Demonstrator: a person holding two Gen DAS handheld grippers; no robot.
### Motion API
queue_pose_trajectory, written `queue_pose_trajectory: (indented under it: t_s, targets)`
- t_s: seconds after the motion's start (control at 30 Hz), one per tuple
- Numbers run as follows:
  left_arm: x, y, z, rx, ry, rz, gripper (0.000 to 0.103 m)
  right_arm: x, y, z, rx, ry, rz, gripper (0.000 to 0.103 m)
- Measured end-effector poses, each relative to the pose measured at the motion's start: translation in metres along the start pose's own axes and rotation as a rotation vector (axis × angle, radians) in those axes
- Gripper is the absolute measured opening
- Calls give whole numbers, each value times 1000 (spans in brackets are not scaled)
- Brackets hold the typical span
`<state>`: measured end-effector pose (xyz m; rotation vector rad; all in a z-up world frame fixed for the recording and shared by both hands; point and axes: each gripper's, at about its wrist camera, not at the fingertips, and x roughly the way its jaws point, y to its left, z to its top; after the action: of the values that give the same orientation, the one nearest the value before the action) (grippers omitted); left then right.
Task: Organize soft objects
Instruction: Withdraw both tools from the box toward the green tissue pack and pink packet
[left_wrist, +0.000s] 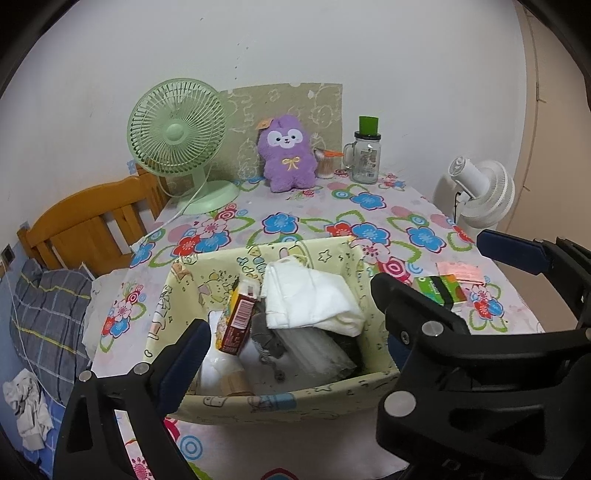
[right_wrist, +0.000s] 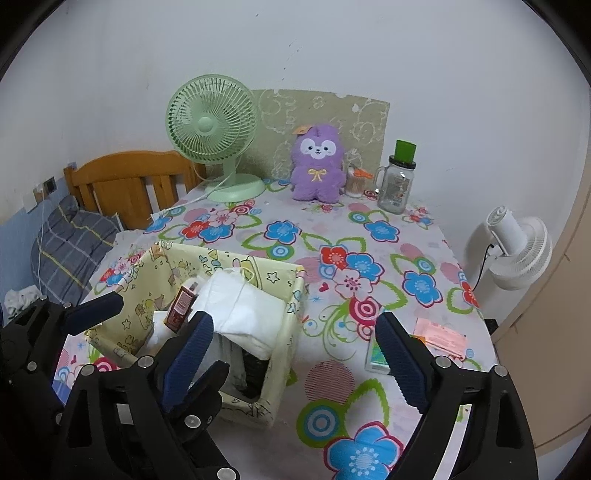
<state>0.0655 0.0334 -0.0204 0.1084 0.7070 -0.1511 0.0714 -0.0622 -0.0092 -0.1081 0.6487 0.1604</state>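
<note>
A pale yellow fabric basket (left_wrist: 280, 400) (right_wrist: 284, 339) stands on the flowered tablecloth. In it lie a folded white cloth (left_wrist: 310, 299) (right_wrist: 247, 310), a red-brown carton (left_wrist: 238, 321) and some grey items. A purple plush toy (left_wrist: 290, 155) (right_wrist: 317, 170) sits upright at the far edge against the wall. My left gripper (left_wrist: 291, 332) hovers open over the basket's near side, nothing between its fingers. My right gripper (right_wrist: 293, 321) hangs open beside the basket's right wall, also empty; its left finger overlaps the left gripper's right finger.
At the back stand a green desk fan (left_wrist: 177, 136), a cotton-swab pot (left_wrist: 327, 162) and a glass jar with a green lid (left_wrist: 365, 158). A green packet (left_wrist: 439, 290) and a pink one (left_wrist: 460, 273) lie at the right. A white fan (left_wrist: 480, 192) stands off the table; a wooden bed (left_wrist: 92, 218) is at the left.
</note>
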Motion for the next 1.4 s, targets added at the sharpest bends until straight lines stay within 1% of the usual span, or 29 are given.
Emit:
queue_pose_trajectory:
  t_s: [0.5, 0.83, 1.13, 1.4]
  targets:
    - [-11, -27, 6, 7, -23, -14, 99, -20, -26, -3, 17, -30, -12, 94]
    - [-11, -46, 12, 3, -18, -35, 99, -28, -44, -5, 31, -42, -10, 94]
    - [-8, -61, 17, -27, -15, -33, 99, -34, -64, -7, 39, -48, -11, 94]
    - [-5, -76, 20, -20, -14, -36, 99, -35, -83, -10, 51, -53, -13, 94]
